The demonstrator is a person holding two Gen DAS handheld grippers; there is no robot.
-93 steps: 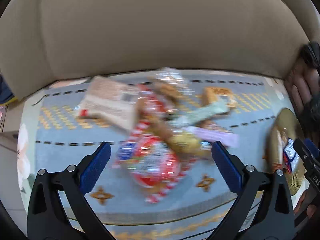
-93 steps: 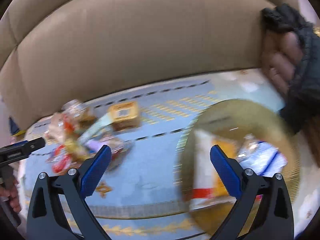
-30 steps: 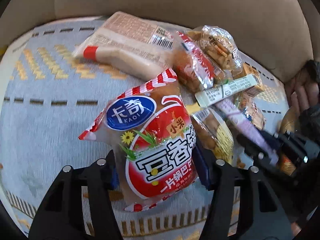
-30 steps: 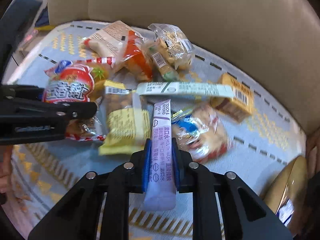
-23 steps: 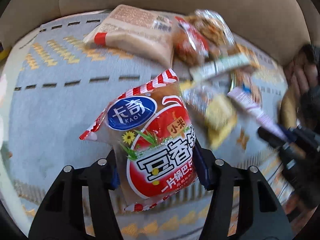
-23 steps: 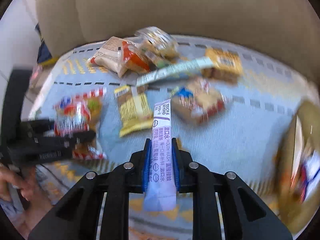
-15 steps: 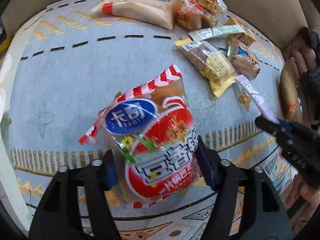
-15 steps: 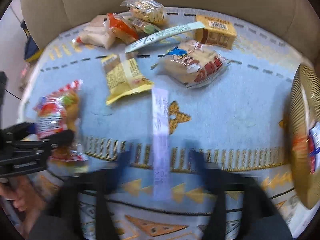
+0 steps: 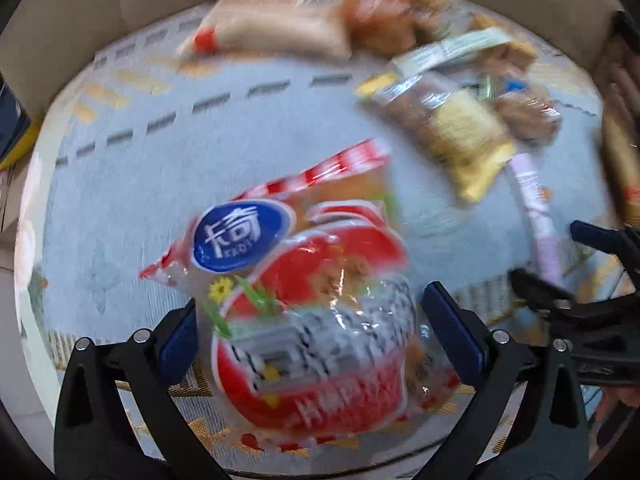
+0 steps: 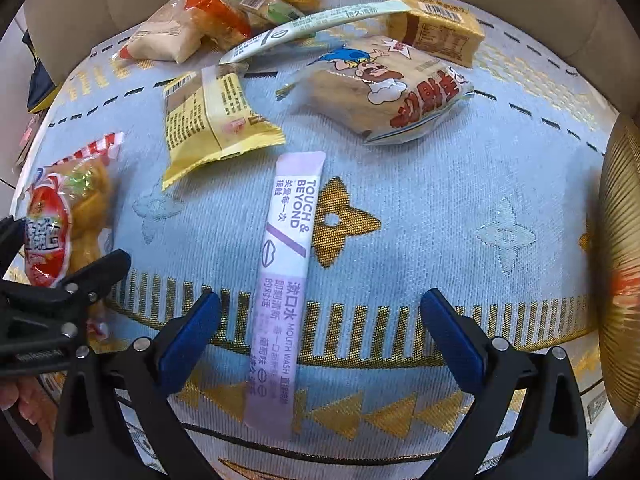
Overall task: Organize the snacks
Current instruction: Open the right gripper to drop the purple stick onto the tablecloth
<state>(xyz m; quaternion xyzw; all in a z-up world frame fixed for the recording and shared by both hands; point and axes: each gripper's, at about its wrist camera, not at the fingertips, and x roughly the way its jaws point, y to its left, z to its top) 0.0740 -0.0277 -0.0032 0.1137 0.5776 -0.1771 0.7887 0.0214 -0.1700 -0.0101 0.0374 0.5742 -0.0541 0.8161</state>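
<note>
My left gripper (image 9: 316,338) is open, and a red-and-white snack bag (image 9: 312,320) with a blue oval logo lies blurred between its blue pads on the patterned blue cloth (image 9: 160,184). My right gripper (image 10: 320,338) is open too. A purple mouthwash sachet (image 10: 286,280) lies flat on the cloth (image 10: 440,208) between its pads, touching neither. In the right wrist view the red bag (image 10: 52,232) is at the far left, behind the left gripper's black fingers (image 10: 96,276). The sachet (image 9: 538,216) shows at the right of the left wrist view.
Farther back lie a yellow packet (image 10: 216,120), a cartoon-printed bag (image 10: 384,92), a brown box (image 10: 436,28), a long green-white stick (image 10: 312,26), a beige pack (image 10: 168,40) and more bags. A gold plate (image 10: 620,264) is at the right edge. A beige sofa back rises behind.
Both grippers carried their items toward the near edge of the cloth, then opened. The red bag and the purple sachet now lie released on the cloth.
</note>
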